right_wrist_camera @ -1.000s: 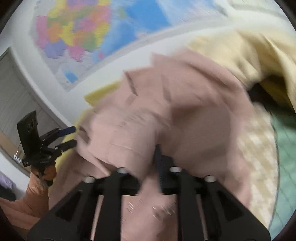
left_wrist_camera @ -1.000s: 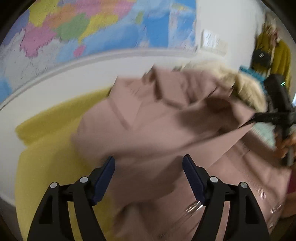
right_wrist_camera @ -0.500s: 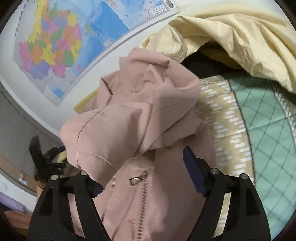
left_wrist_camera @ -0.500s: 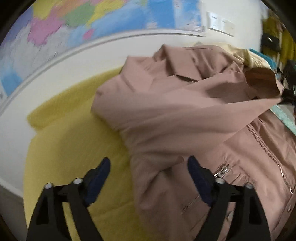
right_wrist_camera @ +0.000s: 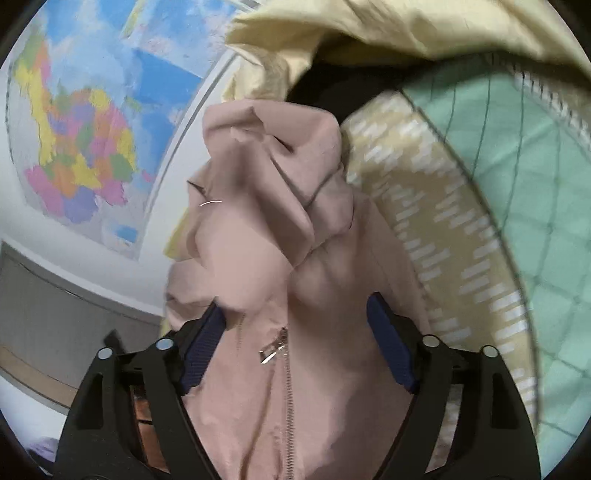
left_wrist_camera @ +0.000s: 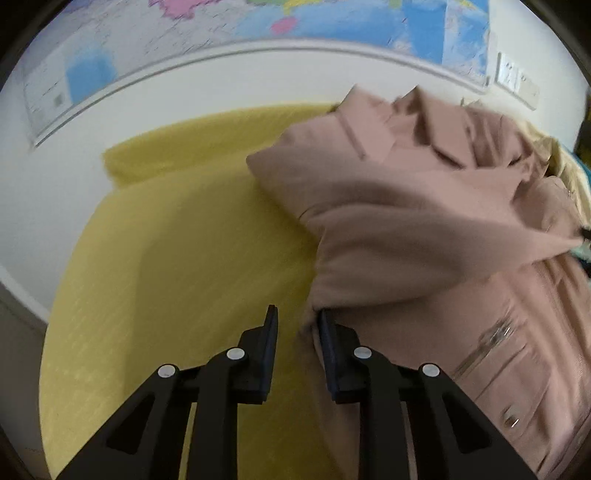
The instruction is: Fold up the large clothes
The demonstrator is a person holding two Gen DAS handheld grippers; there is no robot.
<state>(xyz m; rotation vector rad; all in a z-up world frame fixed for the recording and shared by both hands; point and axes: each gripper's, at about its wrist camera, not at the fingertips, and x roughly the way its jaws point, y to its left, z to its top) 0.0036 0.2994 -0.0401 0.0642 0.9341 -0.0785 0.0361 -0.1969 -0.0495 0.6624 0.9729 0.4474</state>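
A dusty-pink zip jacket (left_wrist_camera: 406, 221) lies on a yellow cloth surface (left_wrist_camera: 166, 277), one sleeve folded across its body. My left gripper (left_wrist_camera: 295, 321) is at the jacket's left edge, its jaws narrowed, with the right finger touching the fabric; I cannot tell whether cloth is pinched. In the right wrist view the jacket (right_wrist_camera: 277, 258) lies under my right gripper (right_wrist_camera: 295, 321), which is open, its fingers either side of the zip pull (right_wrist_camera: 275, 349).
A colourful wall map (left_wrist_camera: 295, 33) hangs behind. A pale yellow garment (right_wrist_camera: 369, 33) is heaped at the back right. A green quilted mat with a tan patterned border (right_wrist_camera: 517, 184) lies to the right.
The right gripper opened and let go of the sleeve, which now lies folded across the jacket. The left gripper moved to the jacket's left edge and narrowed its jaws.
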